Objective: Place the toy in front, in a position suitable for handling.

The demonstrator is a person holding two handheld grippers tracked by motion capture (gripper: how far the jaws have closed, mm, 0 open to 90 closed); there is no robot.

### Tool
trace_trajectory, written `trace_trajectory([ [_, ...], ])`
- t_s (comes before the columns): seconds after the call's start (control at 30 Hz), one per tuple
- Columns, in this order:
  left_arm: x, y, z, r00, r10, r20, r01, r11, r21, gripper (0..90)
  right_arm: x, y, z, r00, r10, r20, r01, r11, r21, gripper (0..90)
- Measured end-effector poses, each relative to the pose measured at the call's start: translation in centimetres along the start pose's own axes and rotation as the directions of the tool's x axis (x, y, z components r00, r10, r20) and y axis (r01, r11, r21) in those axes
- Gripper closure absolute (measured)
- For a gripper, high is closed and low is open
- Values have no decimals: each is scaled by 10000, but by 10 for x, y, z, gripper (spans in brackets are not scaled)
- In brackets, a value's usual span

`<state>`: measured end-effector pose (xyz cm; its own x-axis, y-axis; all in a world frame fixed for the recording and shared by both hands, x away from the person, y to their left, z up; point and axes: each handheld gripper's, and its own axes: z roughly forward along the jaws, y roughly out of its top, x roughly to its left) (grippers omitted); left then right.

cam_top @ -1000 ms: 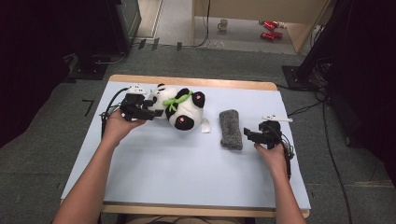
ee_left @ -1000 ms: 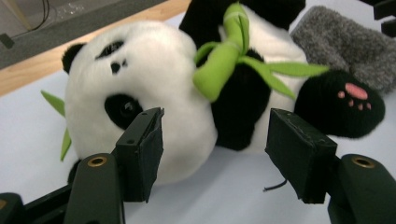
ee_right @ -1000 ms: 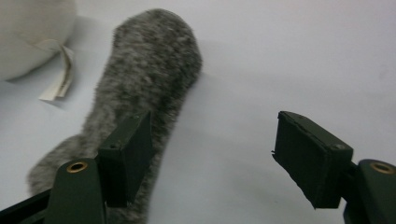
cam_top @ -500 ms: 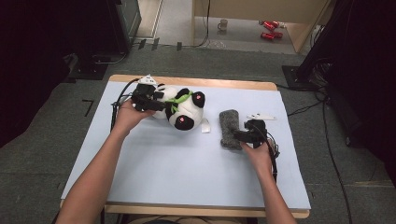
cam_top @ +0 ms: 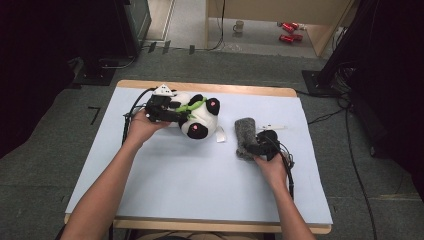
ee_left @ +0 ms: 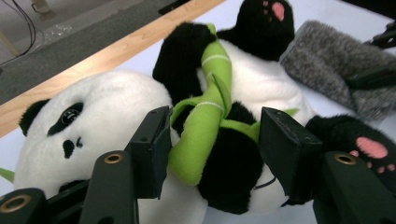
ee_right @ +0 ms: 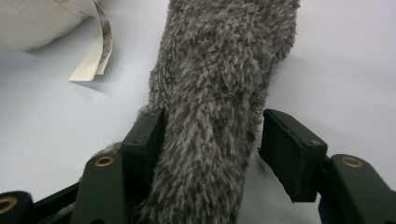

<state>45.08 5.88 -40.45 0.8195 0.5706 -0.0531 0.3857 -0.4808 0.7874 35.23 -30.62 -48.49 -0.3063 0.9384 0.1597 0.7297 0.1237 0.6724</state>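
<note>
Now, read the entries from your left to your right.

Left gripper (cam_top: 167, 112): since a second ago you have carried it from the panda's head end onto the body; its jaws stand apart, one on either side of the green bamboo stalk (ee_left: 201, 126) and the black arm beneath it. In the left gripper view the pads look close to the plush, but you have not closed them.

Panda toy (cam_top: 197, 117): it lies on its back at about 11 o'clock from the middle of the table (cam_top: 200, 200), head toward your left gripper, pink-soled feet toward 3 o'clock. It has turned slightly compared with a second ago, which suggests your gripper nudged it on arrival.

Paper tag (cam_top: 220, 134): it trails from the panda's lower side, loose on the table, between the toy and the grey piece.

Grey furry piece (cam_top: 244, 137): it lies flat at about 2 o'clock from the table's middle, just beside the panda's feet, its long axis running from 12 to 6 o'clock.

Right gripper (cam_top: 252, 149): a second ago it rested well to the right of the grey piece; you have since brought it in to the near end. Its jaws are apart; the left pad touches the fur, while the right pad shows a gap.

Meaning for the work: both approaches look finished, so closing each gripper appears to be your next step.
</note>
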Motion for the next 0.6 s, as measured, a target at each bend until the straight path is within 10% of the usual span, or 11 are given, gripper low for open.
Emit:
trace_trajectory([
  [0.4,14,-10,-1,9865,-1110,1202,1115,9938,26,603,-1,-1,1,9997,228,-52,-228,9997,73,398],
  [0.6,1,-12,4,9967,-184,785,182,9998,29,393,-2,-2,2,9993,351,-105,-350,9993,118,388],
])
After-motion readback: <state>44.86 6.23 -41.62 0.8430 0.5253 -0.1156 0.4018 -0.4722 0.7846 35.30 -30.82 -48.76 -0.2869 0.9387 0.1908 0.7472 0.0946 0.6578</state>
